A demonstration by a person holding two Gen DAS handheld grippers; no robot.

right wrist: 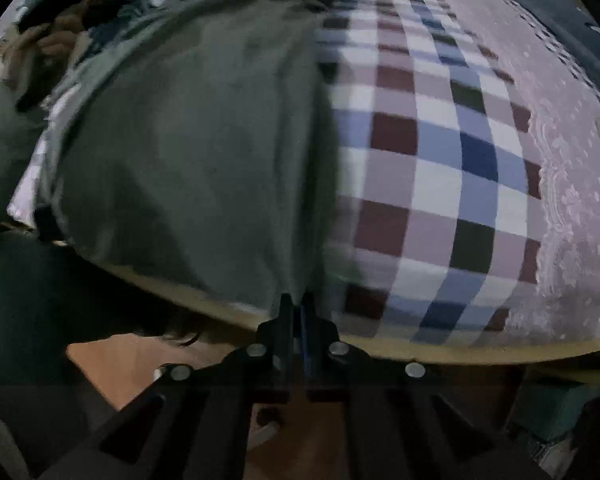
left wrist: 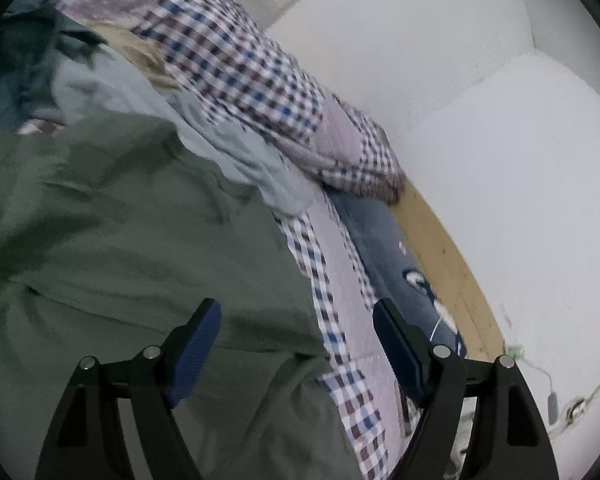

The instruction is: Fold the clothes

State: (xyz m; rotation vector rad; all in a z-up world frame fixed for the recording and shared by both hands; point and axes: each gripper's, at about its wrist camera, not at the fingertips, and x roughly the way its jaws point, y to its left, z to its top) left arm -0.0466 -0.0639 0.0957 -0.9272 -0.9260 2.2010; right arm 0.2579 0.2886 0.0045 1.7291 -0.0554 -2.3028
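Olive-green cloth, a garment (left wrist: 132, 248), lay spread over a checked bedcover (right wrist: 432, 168) on a wooden-edged bed (right wrist: 440, 354). The right gripper (right wrist: 297, 304) pointed steeply down at the garment's near edge, jaws pressed together with the green fabric's hem pinched between them. The left gripper (left wrist: 296, 316) hung above the cloth with its blue-padded jaws standing wide and nothing between them. A pale blue garment (left wrist: 236, 152) and a rumpled checked one (left wrist: 236, 60) lay heaped beyond, near a white wall (left wrist: 480, 100).
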